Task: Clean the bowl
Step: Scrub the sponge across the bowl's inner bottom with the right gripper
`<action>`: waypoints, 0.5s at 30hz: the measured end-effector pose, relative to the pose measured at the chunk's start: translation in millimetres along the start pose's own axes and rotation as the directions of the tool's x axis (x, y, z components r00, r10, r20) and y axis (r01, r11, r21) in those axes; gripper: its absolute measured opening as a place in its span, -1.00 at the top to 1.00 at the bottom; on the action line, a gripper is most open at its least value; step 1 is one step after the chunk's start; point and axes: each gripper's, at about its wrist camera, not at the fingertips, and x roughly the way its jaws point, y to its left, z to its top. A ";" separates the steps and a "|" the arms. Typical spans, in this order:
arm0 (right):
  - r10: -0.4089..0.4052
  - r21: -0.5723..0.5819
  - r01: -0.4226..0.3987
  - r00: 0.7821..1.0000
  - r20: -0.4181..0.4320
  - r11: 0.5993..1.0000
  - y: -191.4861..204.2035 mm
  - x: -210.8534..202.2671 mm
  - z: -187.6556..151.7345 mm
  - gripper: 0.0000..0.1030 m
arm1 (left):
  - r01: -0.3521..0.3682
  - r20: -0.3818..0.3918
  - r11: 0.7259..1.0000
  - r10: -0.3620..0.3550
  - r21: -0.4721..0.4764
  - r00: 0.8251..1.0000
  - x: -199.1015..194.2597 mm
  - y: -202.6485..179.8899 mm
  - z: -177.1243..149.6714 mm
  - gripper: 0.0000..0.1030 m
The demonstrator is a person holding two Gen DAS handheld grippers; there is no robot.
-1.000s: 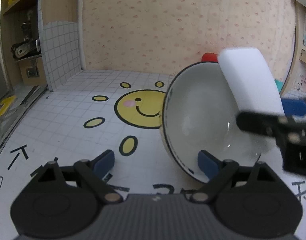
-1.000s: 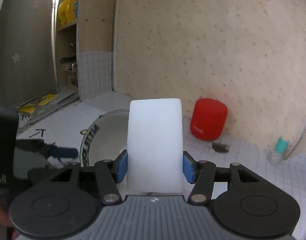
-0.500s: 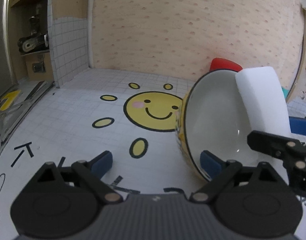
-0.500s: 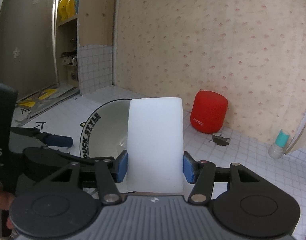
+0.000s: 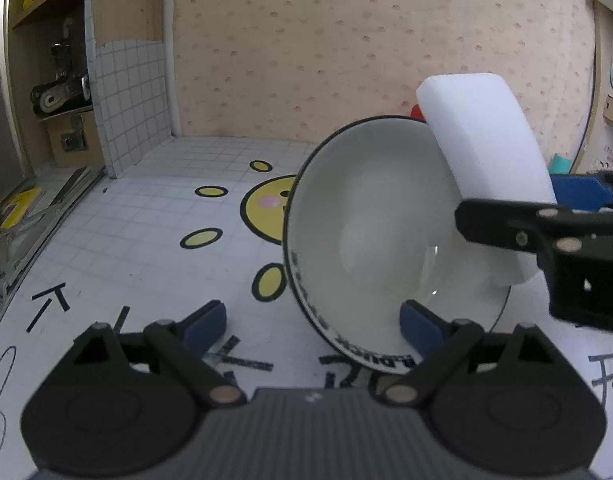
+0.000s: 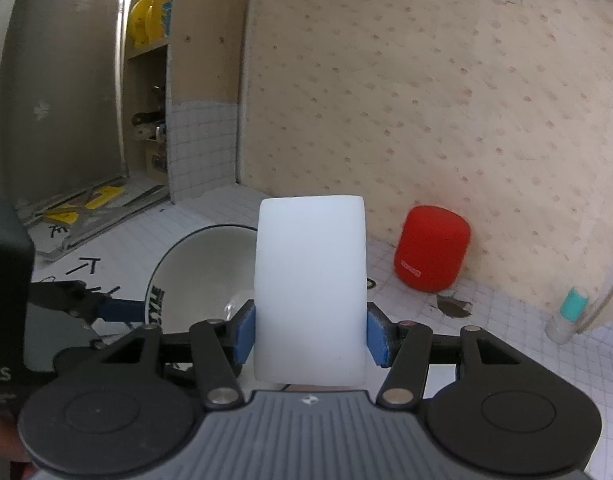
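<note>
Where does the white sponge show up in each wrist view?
Left wrist: sponge at right, leaning over the tilted bowl's far rim, held by the right claw.
Right wrist: sponge centre, bowl behind-left.
Shared landmark: red speaker, barely visible behind the bowl.

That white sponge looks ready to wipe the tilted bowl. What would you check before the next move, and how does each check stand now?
1. Sponge held firmly by the right gripper: ok, both pads press its sides.
2. Bowl tilted with its opening exposed: ok.
3. Bowl steadied by the left gripper: cannot tell; one pad sits inside the rim, jaws wide open.
4. Sponge touching the bowl's inside: cannot tell.
5. Red cylinder out of the way: ok, behind the bowl by the wall.
</note>
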 end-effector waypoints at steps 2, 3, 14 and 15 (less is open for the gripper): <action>-0.008 0.001 0.008 1.000 -0.010 1.000 -0.6 -0.7 -4.5 -0.05 | -0.001 0.000 1.000 0.001 0.000 1.000 0.2 -0.5 0.5 -0.82; -0.008 0.004 0.008 1.000 -0.013 1.000 -1.4 -1.8 -7.1 -0.05 | -0.001 0.000 1.000 0.001 0.001 1.000 0.2 -0.7 0.7 -0.82; 0.017 -0.013 -0.017 1.000 0.017 1.000 6.0 -0.3 9.7 -0.05 | 0.000 -0.001 1.000 0.000 0.003 1.000 0.3 0.3 0.1 -0.82; 0.017 -0.014 -0.017 1.000 0.014 1.000 6.5 1.2 9.9 -0.05 | 0.001 -0.001 1.000 -0.001 0.002 1.000 0.5 0.8 0.1 -0.82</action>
